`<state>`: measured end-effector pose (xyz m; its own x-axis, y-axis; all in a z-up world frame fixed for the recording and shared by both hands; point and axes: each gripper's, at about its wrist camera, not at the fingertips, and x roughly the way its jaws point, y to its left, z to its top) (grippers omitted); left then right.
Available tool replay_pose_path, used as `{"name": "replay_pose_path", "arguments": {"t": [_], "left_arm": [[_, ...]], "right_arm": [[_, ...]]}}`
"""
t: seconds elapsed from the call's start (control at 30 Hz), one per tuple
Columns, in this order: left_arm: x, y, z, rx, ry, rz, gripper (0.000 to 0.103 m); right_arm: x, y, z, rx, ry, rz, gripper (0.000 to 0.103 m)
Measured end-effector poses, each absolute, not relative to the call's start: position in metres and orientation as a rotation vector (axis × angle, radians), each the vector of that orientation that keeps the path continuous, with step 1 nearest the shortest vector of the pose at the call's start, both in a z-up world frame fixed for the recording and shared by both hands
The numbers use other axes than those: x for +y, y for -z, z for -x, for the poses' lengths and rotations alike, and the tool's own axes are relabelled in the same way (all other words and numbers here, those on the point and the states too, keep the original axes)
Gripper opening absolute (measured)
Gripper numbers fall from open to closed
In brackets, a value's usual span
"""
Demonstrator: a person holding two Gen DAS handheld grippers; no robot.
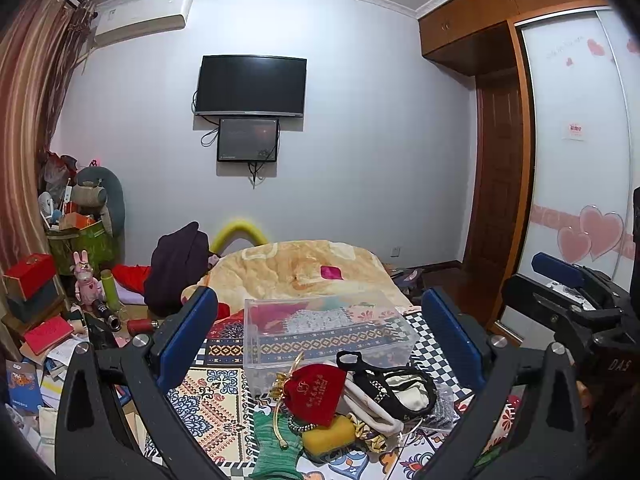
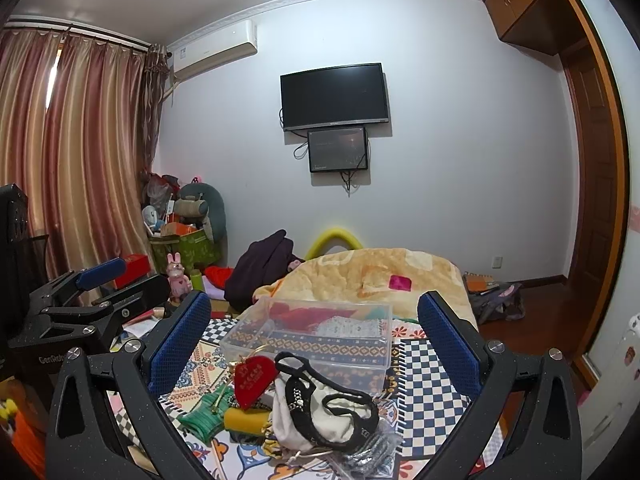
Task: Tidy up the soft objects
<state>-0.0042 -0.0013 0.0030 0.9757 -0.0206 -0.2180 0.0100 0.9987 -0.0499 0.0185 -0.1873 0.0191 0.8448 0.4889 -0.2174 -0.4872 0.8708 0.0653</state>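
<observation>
A pile of soft things lies on the patterned bedspread (image 1: 208, 404): a red velvet pouch (image 1: 314, 394), a white bag with black trim (image 1: 394, 392), a yellow sponge (image 1: 328, 434) and a green knitted piece (image 1: 276, 452). Behind the pile stands a clear plastic box (image 1: 320, 332). My left gripper (image 1: 320, 340) is open and empty above the pile. In the right wrist view the pouch (image 2: 254, 380), white bag (image 2: 328, 412), sponge (image 2: 244, 420) and box (image 2: 316, 332) show again. My right gripper (image 2: 316, 332) is open and empty.
A beige blanket (image 1: 296, 268) covers the bed's far end, with a dark garment (image 1: 176, 268) at its left. Clutter of boxes, toys and books (image 1: 60, 300) fills the floor at left. A wardrobe (image 1: 576, 140) stands right. The other gripper (image 1: 580, 304) shows at right.
</observation>
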Motion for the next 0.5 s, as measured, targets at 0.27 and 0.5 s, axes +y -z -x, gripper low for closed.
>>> {"name": "replay_pose_path", "arguments": {"t": [0.27, 0.5], "left_arm": [[-0.0023, -0.0023, 0.0047, 0.218, 0.016, 0.048, 0.103], [-0.0020, -0.0020, 0.0048, 0.218, 0.015, 0.049, 0.103]], "right_arm": [[-0.1875, -0.0189, -0.0177, 0.231, -0.517, -0.011, 0.103], [-0.1875, -0.0193, -0.0183, 0.231, -0.516, -0.011, 0.103]]}}
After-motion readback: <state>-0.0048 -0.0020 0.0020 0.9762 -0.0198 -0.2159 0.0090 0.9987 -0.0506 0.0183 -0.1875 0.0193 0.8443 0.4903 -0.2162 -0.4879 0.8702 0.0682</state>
